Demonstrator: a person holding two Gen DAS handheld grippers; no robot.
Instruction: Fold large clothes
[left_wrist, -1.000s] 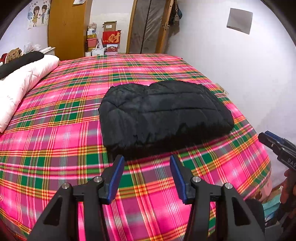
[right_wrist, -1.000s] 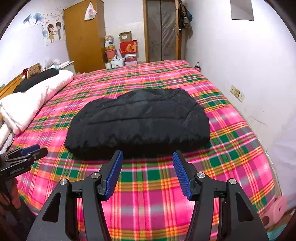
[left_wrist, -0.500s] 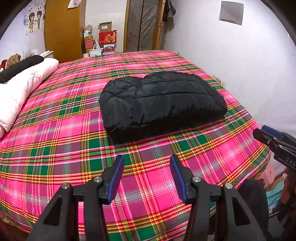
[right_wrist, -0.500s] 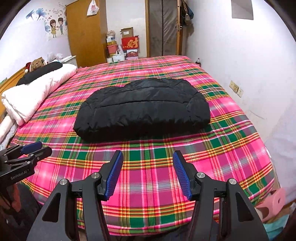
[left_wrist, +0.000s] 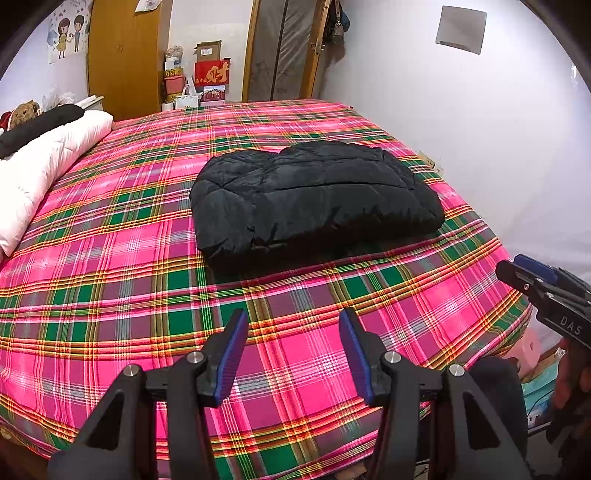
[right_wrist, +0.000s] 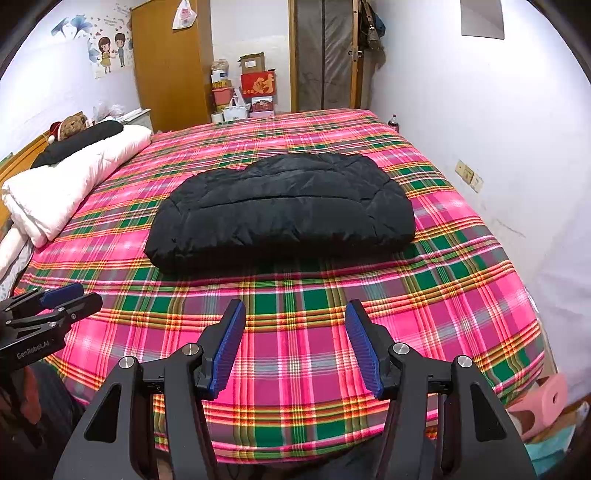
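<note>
A black puffer jacket (left_wrist: 314, 199) lies folded into a thick bundle on the pink plaid bed (left_wrist: 110, 280); it also shows in the right wrist view (right_wrist: 284, 210). My left gripper (left_wrist: 290, 325) is open and empty above the bed's near part, well short of the jacket. My right gripper (right_wrist: 295, 314) is open and empty, also short of the jacket. The right gripper shows at the right edge of the left wrist view (left_wrist: 517, 271), and the left gripper at the left edge of the right wrist view (right_wrist: 74, 299).
A white rolled quilt (right_wrist: 66, 184) with a black pillow (right_wrist: 81, 142) lies along the bed's left side. A white wall (right_wrist: 498, 129) runs close along the right. A wooden wardrobe (right_wrist: 166, 62), boxes (right_wrist: 255, 85) and a door stand beyond the bed.
Both grippers have pulled back and up from the jacket, which now looks farther away. More of the bed's near edge shows. Both stay open; the jacket has not moved.
</note>
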